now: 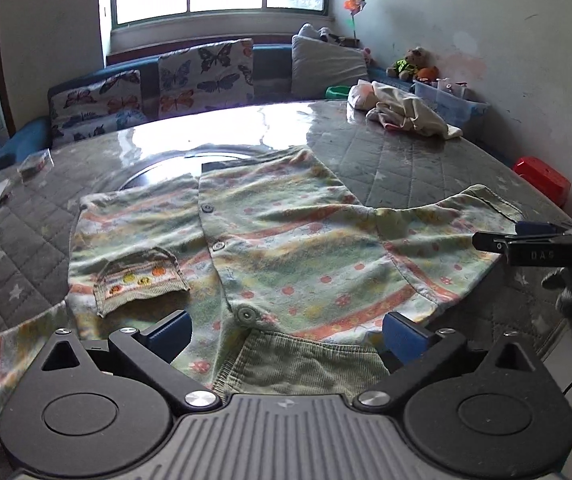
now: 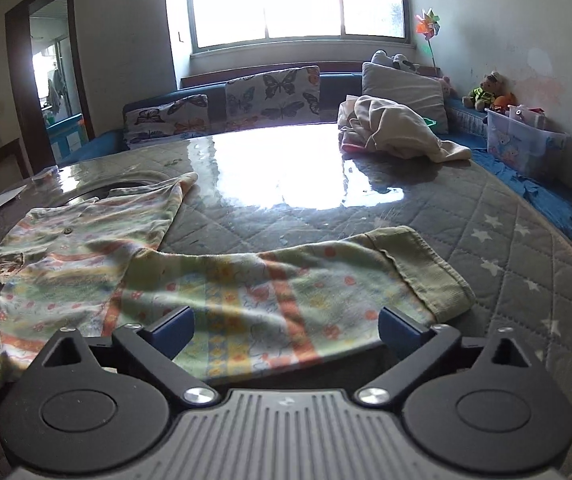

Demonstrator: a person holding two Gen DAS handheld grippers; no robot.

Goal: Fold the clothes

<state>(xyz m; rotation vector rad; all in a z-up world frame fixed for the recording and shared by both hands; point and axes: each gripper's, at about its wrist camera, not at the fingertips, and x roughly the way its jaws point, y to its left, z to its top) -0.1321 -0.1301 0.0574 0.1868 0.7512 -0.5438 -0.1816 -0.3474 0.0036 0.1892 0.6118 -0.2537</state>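
A child's patterned green, orange and yellow button-up cardigan (image 1: 286,248) lies spread flat on the quilted table, with a small knit pocket (image 1: 140,280) on its left side. My left gripper (image 1: 286,334) is open, its jaws wide apart over the corduroy collar (image 1: 306,364) at the near edge. My right gripper (image 2: 286,330) is open over the cardigan's right sleeve (image 2: 286,280), near the green cuff (image 2: 426,268). The right gripper also shows in the left wrist view (image 1: 498,236), side-on at the right edge beside the cuff.
A pile of cream and pink clothes (image 2: 398,132) lies at the table's far right. The table (image 2: 506,280) has a grey quilted cover under glossy plastic. A red stool (image 1: 542,180) stands beside the right edge. A sofa with butterfly cushions (image 1: 206,76) lies behind.
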